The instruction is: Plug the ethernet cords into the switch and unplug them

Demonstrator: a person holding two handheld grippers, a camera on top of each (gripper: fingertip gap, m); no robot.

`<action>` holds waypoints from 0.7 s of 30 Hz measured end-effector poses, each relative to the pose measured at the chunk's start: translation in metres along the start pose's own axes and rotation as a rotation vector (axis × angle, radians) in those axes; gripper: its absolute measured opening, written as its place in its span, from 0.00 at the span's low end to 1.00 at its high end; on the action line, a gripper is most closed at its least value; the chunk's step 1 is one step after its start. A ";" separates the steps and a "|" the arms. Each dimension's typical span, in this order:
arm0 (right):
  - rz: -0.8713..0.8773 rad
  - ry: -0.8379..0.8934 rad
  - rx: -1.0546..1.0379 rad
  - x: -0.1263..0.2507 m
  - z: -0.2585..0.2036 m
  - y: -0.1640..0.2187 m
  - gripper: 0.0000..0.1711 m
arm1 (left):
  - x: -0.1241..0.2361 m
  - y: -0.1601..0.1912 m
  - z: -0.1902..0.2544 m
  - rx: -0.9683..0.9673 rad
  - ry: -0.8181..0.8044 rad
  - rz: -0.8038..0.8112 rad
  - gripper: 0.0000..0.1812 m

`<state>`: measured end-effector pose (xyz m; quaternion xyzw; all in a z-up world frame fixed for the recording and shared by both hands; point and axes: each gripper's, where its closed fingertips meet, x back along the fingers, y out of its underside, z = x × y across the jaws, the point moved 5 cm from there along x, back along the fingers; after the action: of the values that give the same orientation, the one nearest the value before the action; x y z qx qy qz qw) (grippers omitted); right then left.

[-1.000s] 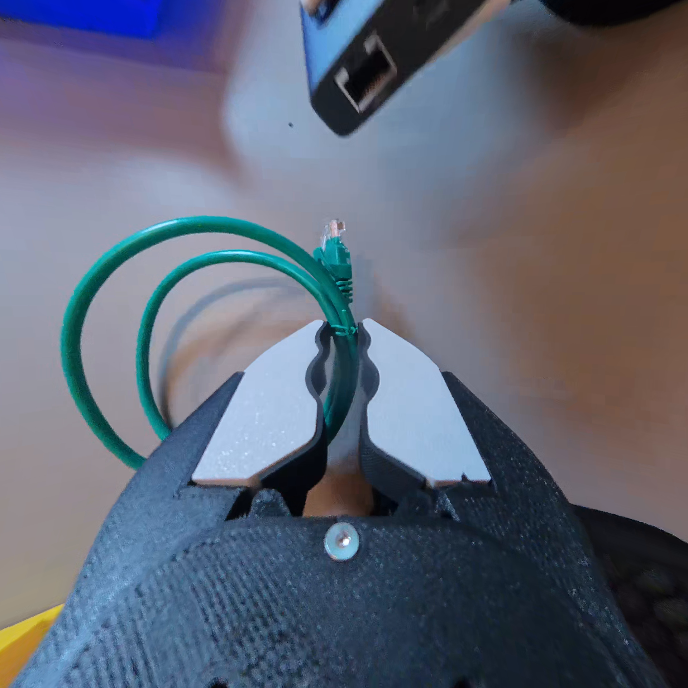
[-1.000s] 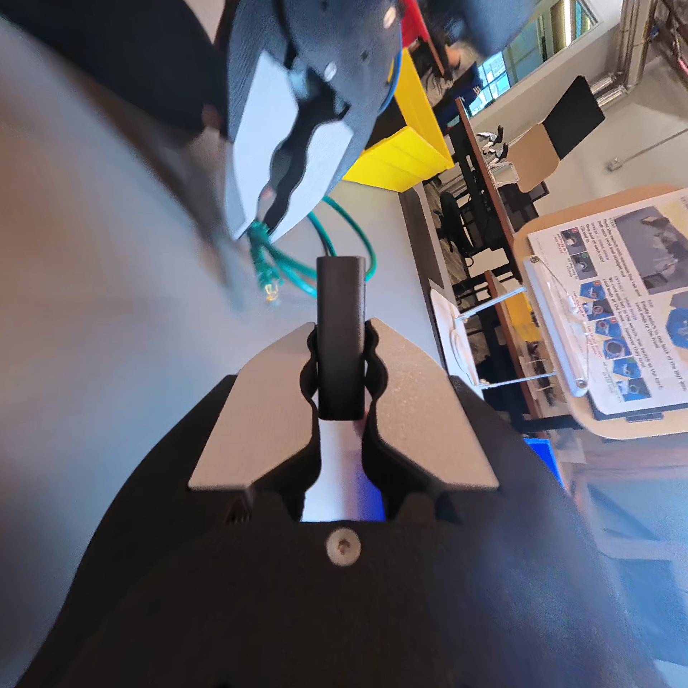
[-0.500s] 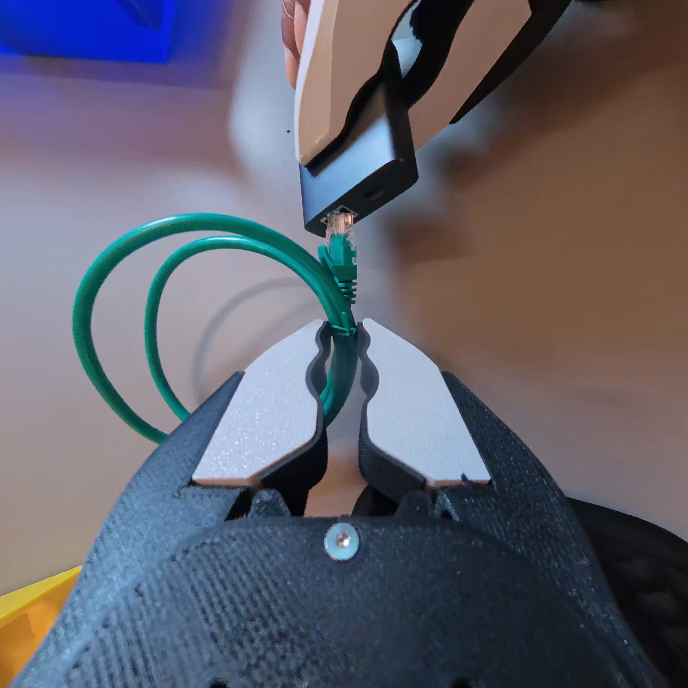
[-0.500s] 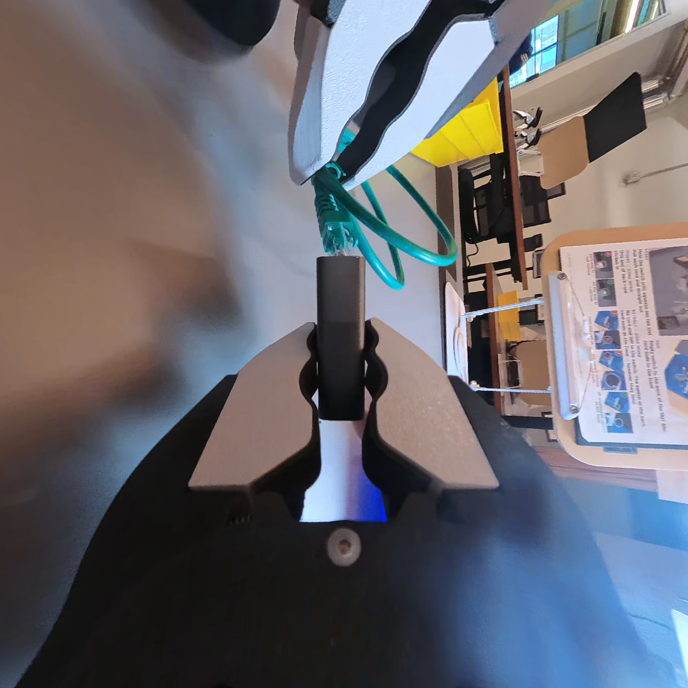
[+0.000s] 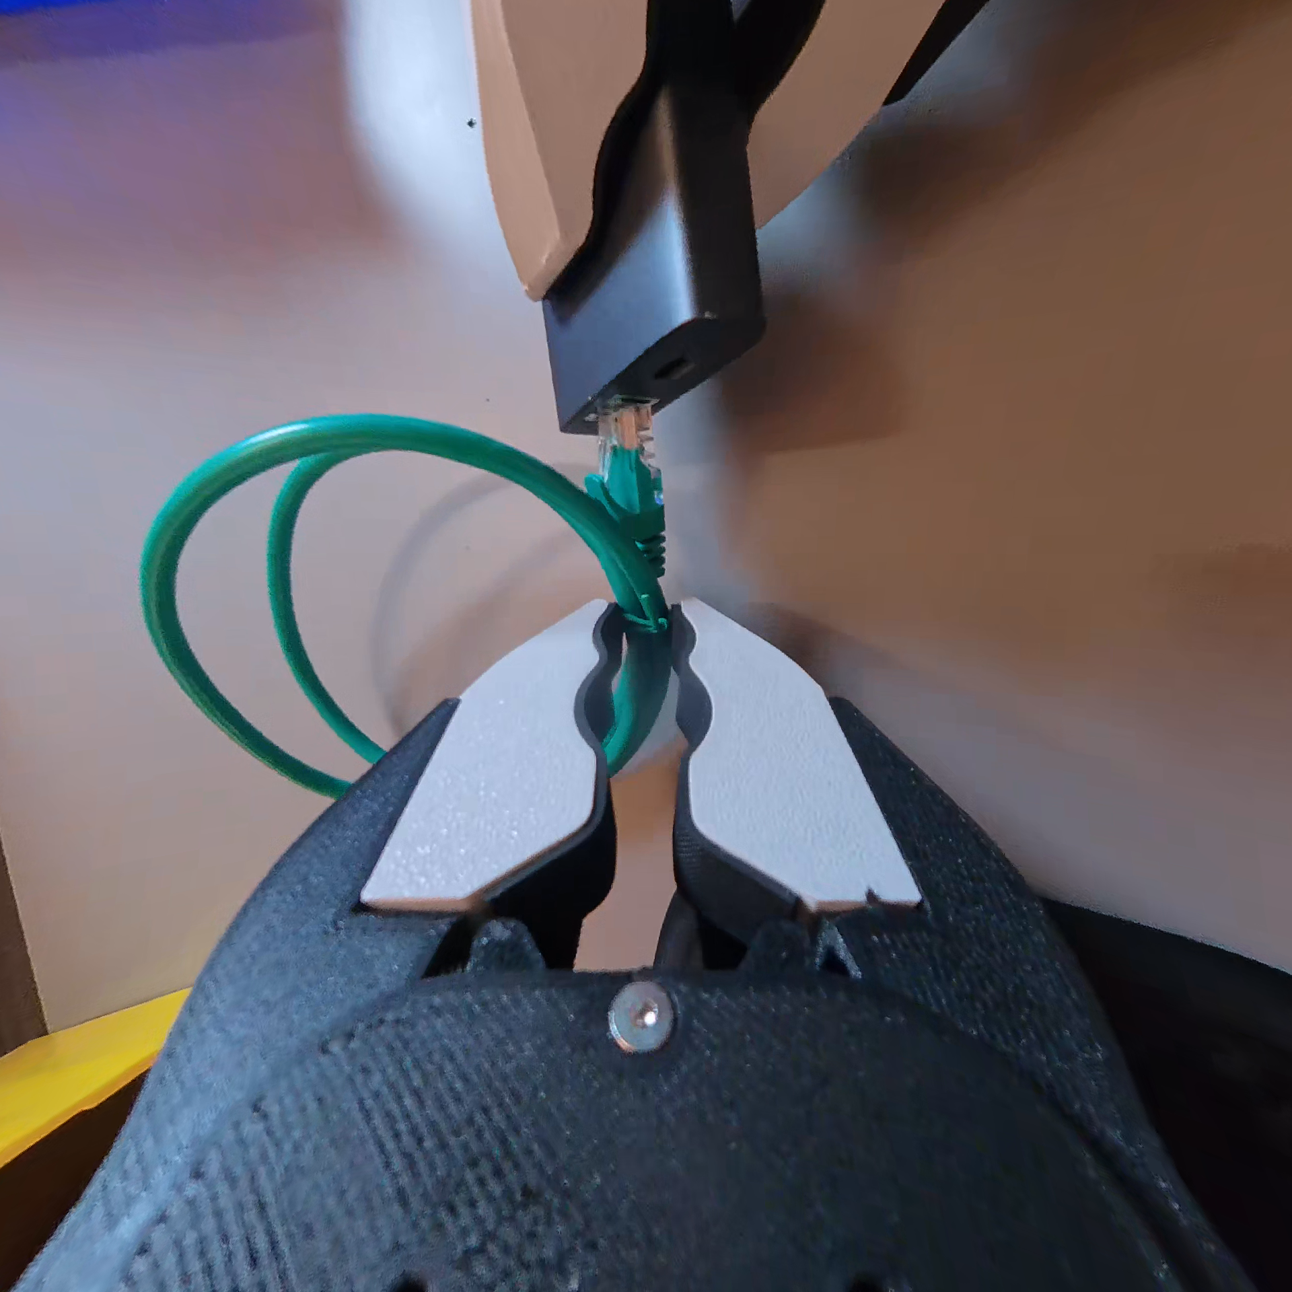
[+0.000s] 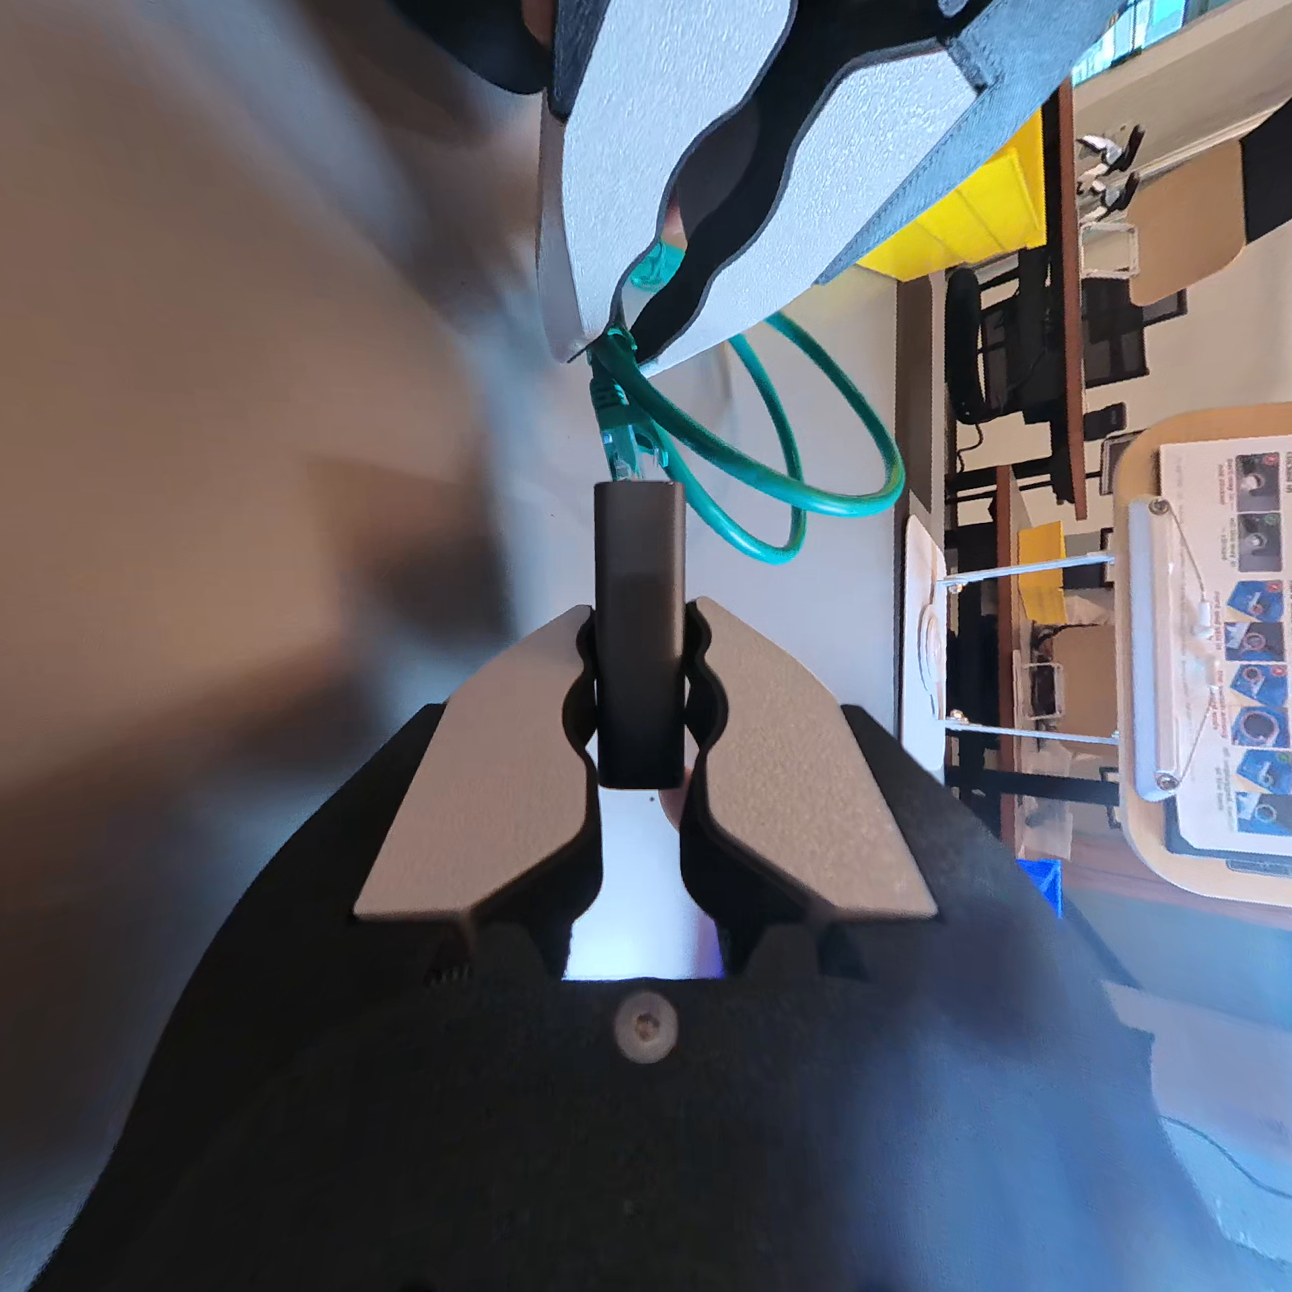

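The clear plug of the looped green ethernet cord (image 5: 633,482) had just entered the slim black rectangular switch (image 5: 657,328). The left gripper (image 5: 647,619) jaws pinched the cord; the right gripper (image 6: 637,633) jaws clamped the switch. Seating seemed unfinished.

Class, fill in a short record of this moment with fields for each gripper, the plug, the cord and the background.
left gripper: shut on green ethernet cord, just behind the plug
right gripper: shut on black switch
plug: clear tip at the switch port, partly in
cord slack: two hanging loops
background: yellow bin
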<state>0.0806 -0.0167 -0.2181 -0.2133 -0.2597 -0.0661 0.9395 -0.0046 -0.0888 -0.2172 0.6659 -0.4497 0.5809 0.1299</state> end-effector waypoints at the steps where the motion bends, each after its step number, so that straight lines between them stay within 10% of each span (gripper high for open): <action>1: -0.014 -0.003 0.005 0.000 0.000 0.001 0.13 | 0.000 0.000 0.001 0.002 0.006 -0.003 0.08; 21: 0.120 -0.117 -0.150 0.009 -0.007 -0.005 0.12 | 0.010 -0.018 0.008 -0.045 0.050 0.152 0.07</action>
<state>0.0904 -0.0241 -0.2169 -0.3018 -0.2953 -0.0164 0.9063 0.0135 -0.0891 -0.2042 0.6120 -0.5087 0.5952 0.1116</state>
